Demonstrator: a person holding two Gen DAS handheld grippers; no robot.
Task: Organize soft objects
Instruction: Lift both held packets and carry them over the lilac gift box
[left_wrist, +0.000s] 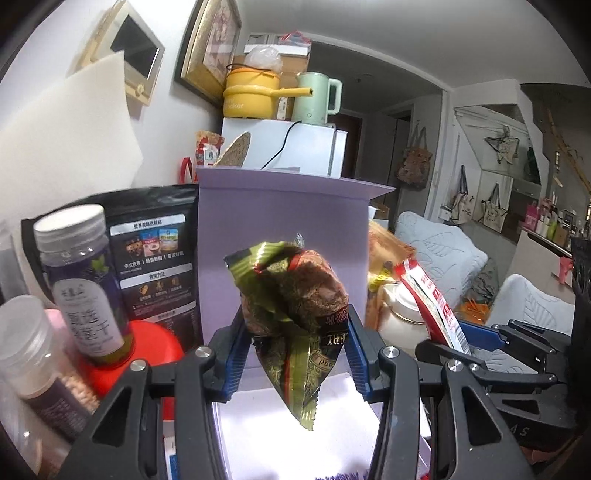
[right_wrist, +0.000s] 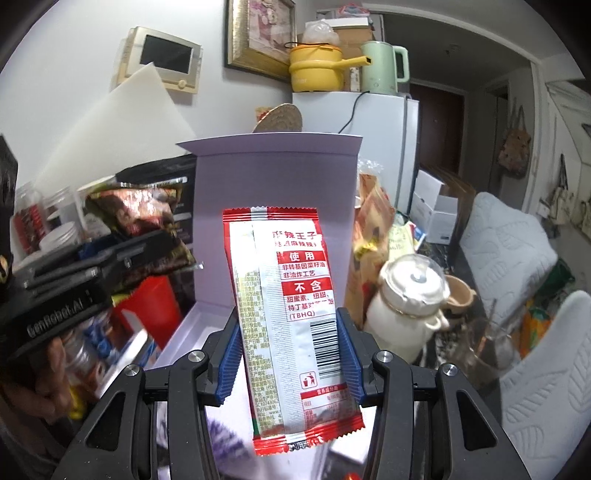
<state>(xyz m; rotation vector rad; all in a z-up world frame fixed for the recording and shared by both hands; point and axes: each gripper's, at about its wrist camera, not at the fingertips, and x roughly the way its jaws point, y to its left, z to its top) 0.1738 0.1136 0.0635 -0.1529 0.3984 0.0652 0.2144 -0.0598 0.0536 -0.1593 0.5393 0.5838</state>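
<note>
**Two snack packets held before an open lilac box**

Nearest the left wrist camera, the left gripper (left_wrist: 295, 343) has its blue ribbed fingers (left_wrist: 234, 354) closed on a crumpled green-and-brown snack packet (left_wrist: 295, 306), gripped around its middle; the packet's serrated lower tip hangs free below the pads, over the white interior of an open lilac box (left_wrist: 280, 218). The box's raised lid stands upright directly behind the packet. To the left of the box stand a black stand-up pouch (left_wrist: 155, 258), a clear jar with a purple label (left_wrist: 85, 284), a smaller capped jar (left_wrist: 33, 347) and a red container (left_wrist: 155, 347).

In the right wrist view, the right gripper (right_wrist: 291, 354) holds a flat red-and-white sachet (right_wrist: 288, 317) upright, its fingers (right_wrist: 349, 354) pressing on the sachet's two long edges, barcode side facing the camera. The sachet hangs in front of the same box lid (right_wrist: 273, 173), above the box's open tray. A white lidded ceramic jar (right_wrist: 406, 310) stands to the right of the box, beside a tan bag (right_wrist: 373, 229).

The left gripper with its green packet also appears at the left edge of the right view, carried by a hand (right_wrist: 48, 373); the two packets are apart, side by side.

In the background, a yellow pot (right_wrist: 317, 66) and a pale green kettle (right_wrist: 384, 66) rest on a white refrigerator (right_wrist: 384, 147).
</note>
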